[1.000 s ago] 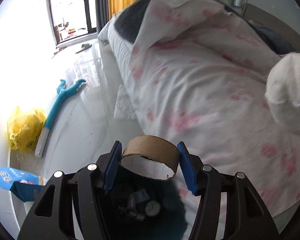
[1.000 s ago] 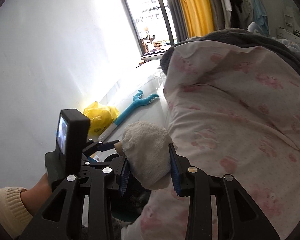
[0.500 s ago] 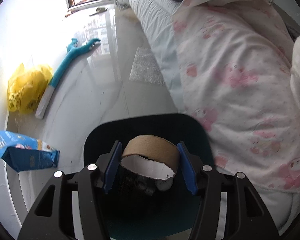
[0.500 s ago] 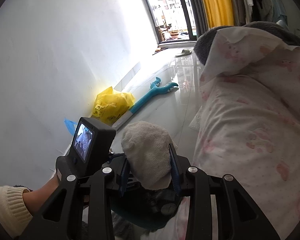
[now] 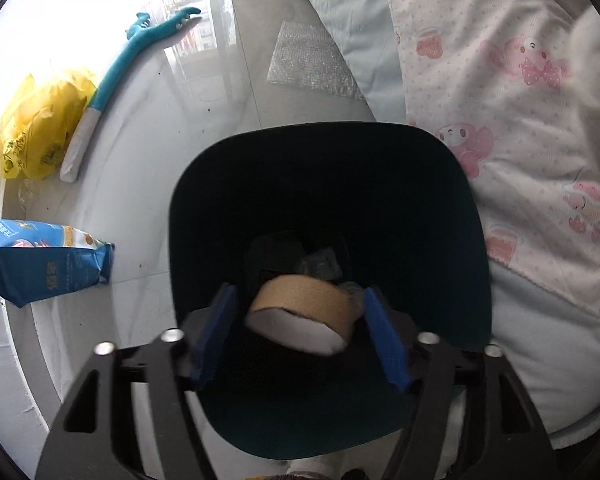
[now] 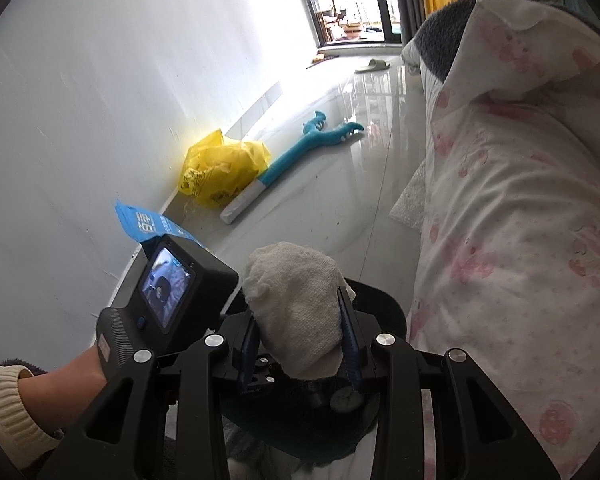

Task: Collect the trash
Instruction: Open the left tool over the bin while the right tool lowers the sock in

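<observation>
At lower centre, the left gripper (image 5: 300, 336) has just been opening; the cardboard tape roll (image 5: 302, 314) sits loose between its parted fingers, over the dark bin (image 5: 328, 168). The right gripper (image 6: 298, 344) clamps a white crumpled tissue (image 6: 296, 308) at bottom centre.

The right gripper (image 6: 300, 344) pinches a crumpled white tissue wad (image 6: 296, 312) above the dark bin (image 6: 384, 308).

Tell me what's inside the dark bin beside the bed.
Inside the bin: a cardboard tape roll dropping in, crumpled wrappers beneath. The roll and shadow hide the rest.
</observation>
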`<state>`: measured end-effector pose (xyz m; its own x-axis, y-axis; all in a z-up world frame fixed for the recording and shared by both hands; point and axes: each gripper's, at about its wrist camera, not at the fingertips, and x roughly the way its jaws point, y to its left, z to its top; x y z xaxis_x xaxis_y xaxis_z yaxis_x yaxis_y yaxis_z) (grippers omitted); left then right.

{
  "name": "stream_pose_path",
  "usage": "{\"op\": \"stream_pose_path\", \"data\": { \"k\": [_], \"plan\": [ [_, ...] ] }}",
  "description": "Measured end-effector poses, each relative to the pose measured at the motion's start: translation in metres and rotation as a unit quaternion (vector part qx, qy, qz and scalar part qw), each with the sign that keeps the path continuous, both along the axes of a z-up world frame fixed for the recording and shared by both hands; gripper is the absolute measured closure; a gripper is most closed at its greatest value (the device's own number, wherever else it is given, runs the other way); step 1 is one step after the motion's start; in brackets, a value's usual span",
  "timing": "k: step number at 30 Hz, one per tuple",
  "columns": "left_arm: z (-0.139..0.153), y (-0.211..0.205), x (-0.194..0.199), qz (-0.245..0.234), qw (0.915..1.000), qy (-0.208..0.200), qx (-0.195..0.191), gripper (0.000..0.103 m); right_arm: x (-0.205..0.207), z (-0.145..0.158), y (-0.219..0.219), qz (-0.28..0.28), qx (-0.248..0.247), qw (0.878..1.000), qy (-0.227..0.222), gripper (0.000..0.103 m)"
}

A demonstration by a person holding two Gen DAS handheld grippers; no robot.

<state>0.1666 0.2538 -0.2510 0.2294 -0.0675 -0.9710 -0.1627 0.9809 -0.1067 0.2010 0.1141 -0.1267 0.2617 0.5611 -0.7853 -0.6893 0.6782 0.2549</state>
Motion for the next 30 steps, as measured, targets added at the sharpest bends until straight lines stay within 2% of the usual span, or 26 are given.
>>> {"op": "stream_pose_path", "data": {
  "k": [2, 5, 17, 24, 30],
  "plan": [
    [0.002, 0.003, -0.002, -0.002, 1.0000, -0.005, -0.001, 0.017, 0.002, -0.007, 0.004, 0.000, -0.008, 1.000, 0.007, 0.067],
    [0.008, 0.008, -0.005, -0.001, 0.9998, -0.018, -0.004, 0.014, 0.003, -0.016, 0.008, -0.002, -0.021, 1.000, 0.014, 0.067],
    [0.055, 0.044, -0.024, 0.025, 0.9948, -0.098, 0.010, 0.012, 0.005, -0.055, 0.023, 0.007, -0.073, 0.996, 0.054, 0.067],
    [0.090, 0.052, -0.031, 0.044, 0.9864, -0.158, 0.013, 0.012, 0.000, -0.081, 0.030, 0.016, -0.101, 0.991, 0.082, 0.067],
    [0.133, 0.042, -0.038, 0.038, 0.9732, -0.226, 0.023, 0.012, -0.007, -0.092, 0.035, 0.029, -0.126, 0.988, 0.087, 0.066]
  ]
}}
